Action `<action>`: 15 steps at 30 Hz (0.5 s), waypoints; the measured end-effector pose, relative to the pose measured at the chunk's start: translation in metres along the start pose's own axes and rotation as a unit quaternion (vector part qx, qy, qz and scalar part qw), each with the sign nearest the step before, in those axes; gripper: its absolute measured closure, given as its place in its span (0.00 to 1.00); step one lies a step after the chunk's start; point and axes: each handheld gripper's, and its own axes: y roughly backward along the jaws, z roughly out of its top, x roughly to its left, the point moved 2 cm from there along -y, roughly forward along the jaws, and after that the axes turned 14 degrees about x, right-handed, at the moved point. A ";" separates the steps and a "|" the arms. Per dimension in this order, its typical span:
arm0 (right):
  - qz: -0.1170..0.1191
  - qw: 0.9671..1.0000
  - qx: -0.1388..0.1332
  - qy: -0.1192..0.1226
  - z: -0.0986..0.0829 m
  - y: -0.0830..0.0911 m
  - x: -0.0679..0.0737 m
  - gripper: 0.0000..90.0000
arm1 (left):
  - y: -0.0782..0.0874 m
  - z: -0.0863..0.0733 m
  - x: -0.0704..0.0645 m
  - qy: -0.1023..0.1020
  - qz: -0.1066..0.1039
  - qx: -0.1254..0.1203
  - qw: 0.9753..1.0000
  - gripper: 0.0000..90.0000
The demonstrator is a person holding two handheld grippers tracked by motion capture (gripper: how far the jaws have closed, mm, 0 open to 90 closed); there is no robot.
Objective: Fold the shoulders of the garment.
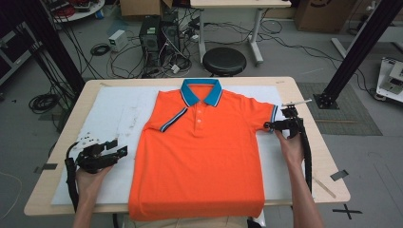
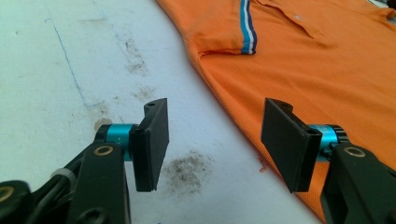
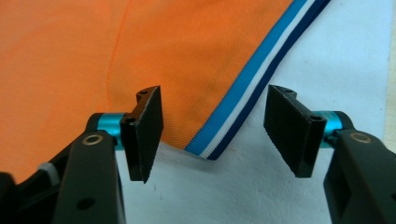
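Note:
An orange polo shirt (image 1: 199,152) with a blue collar (image 1: 201,90) lies flat, front up, on a white mat (image 1: 114,118); its hem hangs over the near table edge. The shirt's left sleeve is folded in over the chest, its striped cuff (image 2: 247,28) lying on the body. My left gripper (image 1: 119,148) stands open on the mat just left of the shirt's side edge (image 2: 233,116), with nothing between its pads. My right gripper (image 1: 271,126) is open at the other sleeve, its jaws straddling the corner of the blue-white striped cuff (image 3: 243,102).
The mat covers most of a light wooden table (image 1: 328,175) and carries dark smudges (image 2: 187,170). Behind the table stand a black stool (image 1: 224,61), a computer tower (image 1: 151,38) with tangled cables, and black frame posts (image 1: 361,47) on both sides.

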 end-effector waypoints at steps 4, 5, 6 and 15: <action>-0.010 1.000 0.009 -0.004 0.001 -0.004 0.000 0.45 | -0.001 0.000 -0.001 0.000 0.003 0.004 1.000 0.47; -0.013 1.000 0.009 -0.002 0.001 -0.005 0.000 0.45 | -0.001 0.000 0.000 0.000 0.001 0.005 1.000 0.47; -0.013 1.000 0.009 -0.002 0.001 -0.005 0.000 0.45 | -0.001 0.000 0.000 0.000 0.001 0.005 1.000 0.47; 0.001 1.000 0.012 -0.010 0.001 -0.004 0.003 0.70 | -0.002 0.000 -0.001 -0.004 0.002 0.010 1.000 0.47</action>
